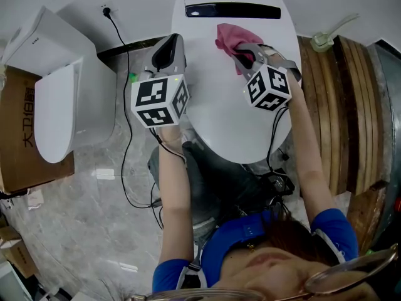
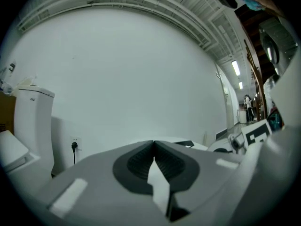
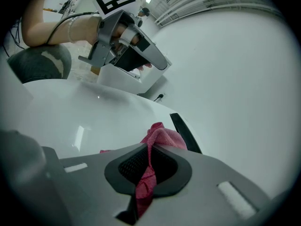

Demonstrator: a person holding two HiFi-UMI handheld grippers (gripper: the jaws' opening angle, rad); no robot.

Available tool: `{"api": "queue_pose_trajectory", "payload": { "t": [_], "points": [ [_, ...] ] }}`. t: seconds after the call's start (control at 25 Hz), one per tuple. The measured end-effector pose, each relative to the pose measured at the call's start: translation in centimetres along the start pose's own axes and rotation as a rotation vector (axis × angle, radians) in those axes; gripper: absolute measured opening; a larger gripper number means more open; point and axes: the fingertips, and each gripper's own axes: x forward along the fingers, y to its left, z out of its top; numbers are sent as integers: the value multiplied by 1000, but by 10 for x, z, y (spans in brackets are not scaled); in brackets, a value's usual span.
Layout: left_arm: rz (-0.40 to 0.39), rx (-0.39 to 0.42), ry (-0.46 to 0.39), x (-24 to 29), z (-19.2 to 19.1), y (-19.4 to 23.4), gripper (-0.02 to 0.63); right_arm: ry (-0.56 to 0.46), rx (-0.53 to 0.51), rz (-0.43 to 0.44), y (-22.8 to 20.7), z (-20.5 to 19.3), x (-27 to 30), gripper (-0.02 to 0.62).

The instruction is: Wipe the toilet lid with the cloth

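The white toilet lid (image 1: 219, 111) fills the middle of the head view, with a black strip (image 1: 232, 10) at its far end. A pink cloth (image 1: 227, 38) lies bunched on the lid's far part, and my right gripper (image 1: 243, 56) is shut on it. In the right gripper view the pink cloth (image 3: 164, 136) runs down between the closed jaws of the right gripper (image 3: 149, 147), over the lid (image 3: 94, 121). My left gripper (image 1: 170, 42) hangs over the lid's left edge, shut and empty. The left gripper (image 2: 154, 145) points at a white wall.
A second white toilet (image 1: 62, 86) stands to the left beside a cardboard box (image 1: 19, 130). A black cable (image 1: 128, 105) runs down from a wall socket (image 1: 108, 10). Wooden boards (image 1: 351, 105) lie to the right of the lid.
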Motion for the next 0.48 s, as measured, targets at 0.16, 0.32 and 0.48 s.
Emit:
{"api": "queue_pose_trajectory", "payload": {
  "t": [0.16, 0.32, 0.48],
  "points": [
    [8, 3, 0, -3, 1, 4, 3, -5, -11, 9, 3, 7, 4, 9],
    [18, 1, -8, -6, 3, 7, 3, -9, -26, 14, 5, 16, 7, 9],
    [27, 1, -12, -9, 5, 11, 3, -19, -44, 20, 10, 26, 11, 9]
  ]
}}
